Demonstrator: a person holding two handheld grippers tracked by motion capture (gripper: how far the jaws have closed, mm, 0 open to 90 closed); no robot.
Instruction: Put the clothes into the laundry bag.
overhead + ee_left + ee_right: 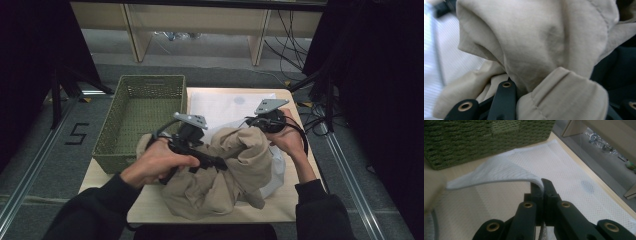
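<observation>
Left hand (160, 162): nearest me, coming in over the front of the table, wrapped around the left gripper (217, 162).
Left gripper: I see its jaws buried in the beige garment (225, 170); in the left gripper view the cloth (536, 50) bunches tight between them, so they are closed on a fold of it.
Beige garment: a crumpled heap at the front centre of the table (282, 212), lifted at the top where I hold it, its lower edge reaching the front edge of the table.
Right hand (290, 140): beside the heap on its right, holding the right gripper (267, 122).
Right gripper: in the right gripper view (544, 187) my jaws are pinched together on the hem of the white mesh cloth (506, 171), which rises off the table in a curved flap.
White mesh cloth: spread flat over the back right of the table (225, 105), partly under the beige heap.
Green basket (142, 117): woven, on the table's left side, touching the left edge of the white cloth; its wall (474, 137) stands just past the lifted flap.
Beyond: grey floor (210, 65), wooden legs (137, 35) and cables (290, 35).
</observation>
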